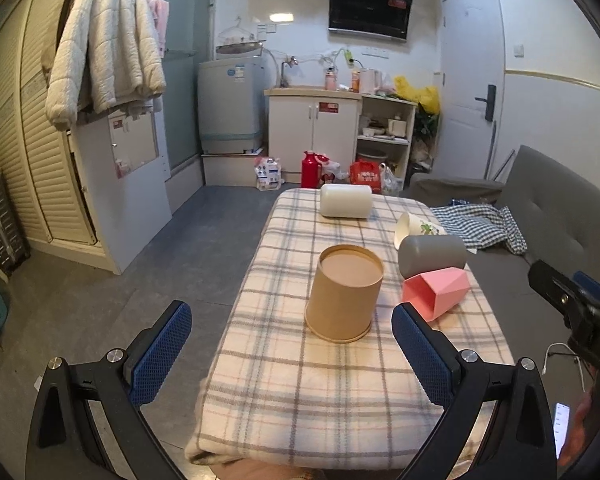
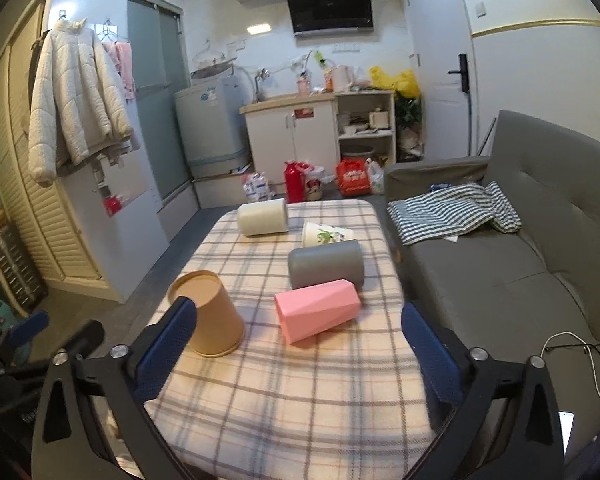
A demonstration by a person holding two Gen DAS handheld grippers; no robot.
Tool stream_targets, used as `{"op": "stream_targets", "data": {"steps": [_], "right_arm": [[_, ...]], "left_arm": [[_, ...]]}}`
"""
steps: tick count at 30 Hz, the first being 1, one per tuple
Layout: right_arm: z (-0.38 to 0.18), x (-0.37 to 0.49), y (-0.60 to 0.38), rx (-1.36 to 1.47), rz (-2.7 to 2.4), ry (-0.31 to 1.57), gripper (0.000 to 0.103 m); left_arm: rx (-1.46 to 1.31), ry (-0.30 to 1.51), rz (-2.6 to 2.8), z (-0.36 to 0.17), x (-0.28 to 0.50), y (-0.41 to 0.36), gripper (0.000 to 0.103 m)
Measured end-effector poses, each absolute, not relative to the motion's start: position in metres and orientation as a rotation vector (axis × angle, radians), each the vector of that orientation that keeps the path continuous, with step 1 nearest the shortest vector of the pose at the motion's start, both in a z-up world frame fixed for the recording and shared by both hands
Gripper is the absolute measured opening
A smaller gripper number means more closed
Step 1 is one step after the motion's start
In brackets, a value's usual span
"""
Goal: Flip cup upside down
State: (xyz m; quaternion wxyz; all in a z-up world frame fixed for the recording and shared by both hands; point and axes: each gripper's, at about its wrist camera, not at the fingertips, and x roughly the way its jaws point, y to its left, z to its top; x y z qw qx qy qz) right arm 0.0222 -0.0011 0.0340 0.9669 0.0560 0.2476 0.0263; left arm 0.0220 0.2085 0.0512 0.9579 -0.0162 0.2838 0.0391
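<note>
The left tongs (image 1: 291, 336) are spread wide and grasp nothing; the tan cup (image 1: 345, 293) stands mouth-down on the bench (image 1: 300, 392) just ahead of them, between the lines of the two fingers and nearer the right one, touching neither. The right tongs (image 2: 300, 334) are likewise released and empty. From them the tan cup (image 2: 208, 312) sits ahead to the left, partly hidden behind their left finger, while the pink cup (image 2: 318, 314) lies on its side straight ahead between the fingers. Just beyond the pink cup a grey cup (image 2: 326, 264) lies on its side, touching it. Farther off lie a printed white cup (image 2: 326, 234), half hidden by the grey one, and a cream cup (image 2: 263, 216).
</note>
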Motion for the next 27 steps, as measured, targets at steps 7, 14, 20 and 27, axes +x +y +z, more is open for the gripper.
{"op": "stream_targets", "data": {"steps": [7, 14, 20, 27], "right_arm": [[0.009, 0.024, 0.001, 0.096, 0.033, 0.532, 0.103], [-0.005, 0.021, 0.010, 0.067, 0.042, 0.546, 0.103], [-0.007, 0.021, 0.011, 0.064, 0.041, 0.553, 0.103], [-0.009, 0.020, 0.012, 0.060, 0.043, 0.564, 0.103]], "left_arm": [[-0.013, 0.556, 0.125, 0.037, 0.011, 0.213, 0.103], [0.001, 0.558, 0.126, 0.032, 0.009, 0.213, 0.103], [-0.010, 0.562, 0.115, 0.030, 0.008, 0.213, 0.103], [-0.011, 0.562, 0.109, 0.030, 0.008, 0.213, 0.103]]}}
